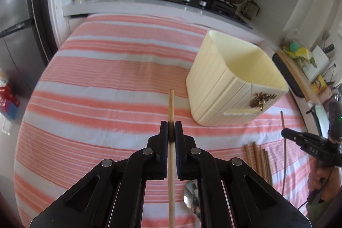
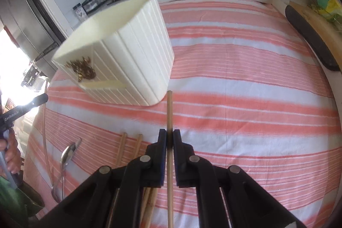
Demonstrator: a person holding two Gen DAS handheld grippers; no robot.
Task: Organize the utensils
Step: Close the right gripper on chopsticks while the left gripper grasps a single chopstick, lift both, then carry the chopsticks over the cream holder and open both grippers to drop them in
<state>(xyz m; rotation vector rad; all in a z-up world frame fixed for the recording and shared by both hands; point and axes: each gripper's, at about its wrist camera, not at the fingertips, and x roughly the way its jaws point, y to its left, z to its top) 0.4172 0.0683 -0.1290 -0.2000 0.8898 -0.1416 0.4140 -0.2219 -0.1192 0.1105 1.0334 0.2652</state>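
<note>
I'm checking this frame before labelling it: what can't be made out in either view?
- Holder interior: both views, its own walls hide the bottom, so contents unknown.
- Spoon: left wrist view, handle hidden by the left tongs.
- Held chopstick: right wrist view, lower end cut off by the frame edge under the right tongs.
- Loose chopsticks: blurred, count uncertain.

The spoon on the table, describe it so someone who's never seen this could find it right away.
Start at the cream ribbed holder on the striped tablecloth. Nearer the camera lie wooden chopsticks, and left of them the spoon. It is the only shiny metal piece there.
</note>
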